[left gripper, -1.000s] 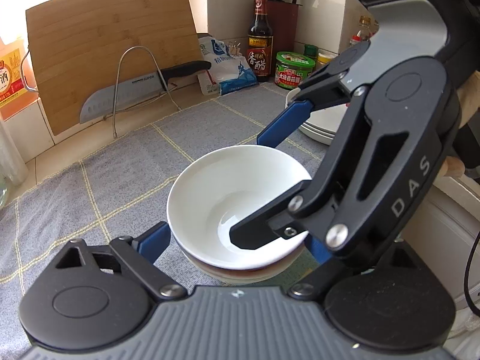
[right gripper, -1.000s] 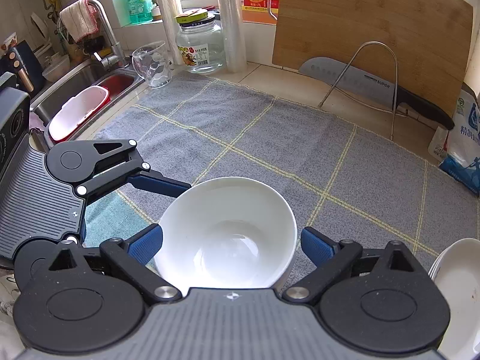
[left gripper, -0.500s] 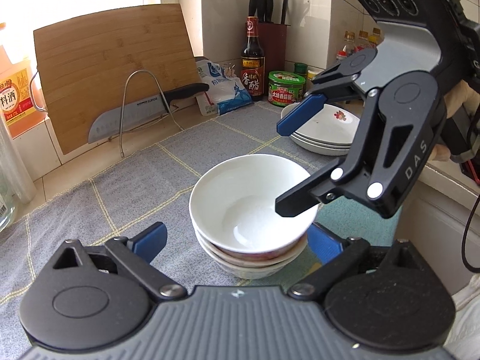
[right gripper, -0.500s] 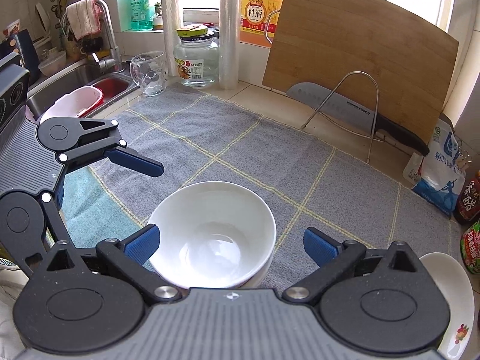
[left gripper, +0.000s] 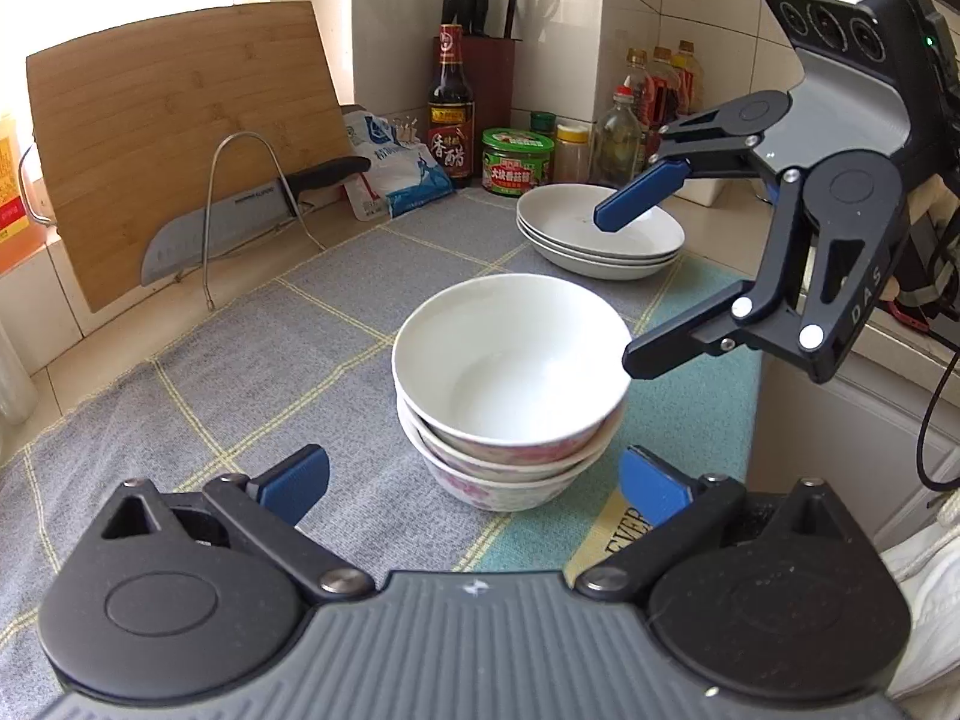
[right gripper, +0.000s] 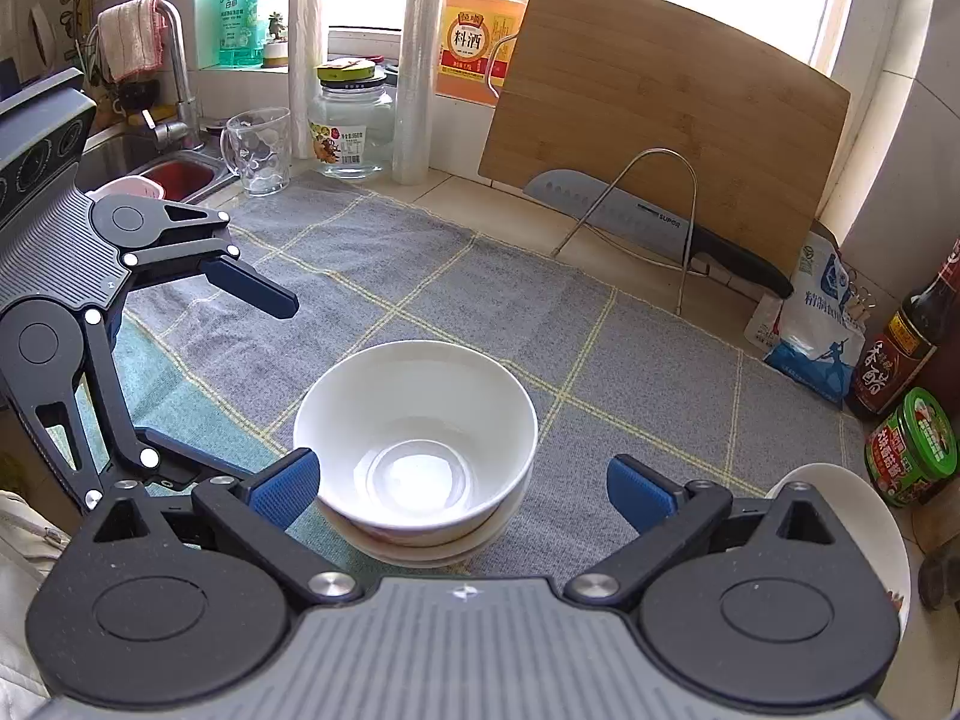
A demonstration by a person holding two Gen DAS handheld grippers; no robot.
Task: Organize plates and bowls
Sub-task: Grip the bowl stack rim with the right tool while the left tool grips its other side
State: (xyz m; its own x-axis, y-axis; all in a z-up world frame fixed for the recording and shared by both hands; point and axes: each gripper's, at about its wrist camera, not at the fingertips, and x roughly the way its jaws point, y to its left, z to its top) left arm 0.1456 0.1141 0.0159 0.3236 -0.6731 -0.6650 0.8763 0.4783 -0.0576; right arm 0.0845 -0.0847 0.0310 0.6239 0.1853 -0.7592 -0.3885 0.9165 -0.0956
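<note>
Three nested bowls (left gripper: 510,384) stand on the grey checked cloth, a plain white one on top of two flowered ones; the right wrist view shows the same bowl stack (right gripper: 414,444) from above. My left gripper (left gripper: 474,486) is still opening. Its blue pads sit wide on either side of the stack's near side and touch nothing. My right gripper (right gripper: 462,489) is open too, its pads clear of the bowls. In each view the other gripper shows: right gripper (left gripper: 618,294) hangs beside the rim, left gripper (right gripper: 264,387) at the left. A stack of white plates (left gripper: 600,240) lies behind the bowls.
A bamboo cutting board (left gripper: 180,138) leans on the wall behind a knife (left gripper: 240,210) on a wire rack. Sauce bottles, a green-lidded jar (left gripper: 516,162) and a salt bag (left gripper: 396,174) line the back. A glass mug (right gripper: 258,150), a jar and the sink (right gripper: 174,174) are at the left.
Both grippers have drawn back from the bowl stack, which now looks smaller and farther off. The left jaws stand wider. The white bowl stays on the stack.
</note>
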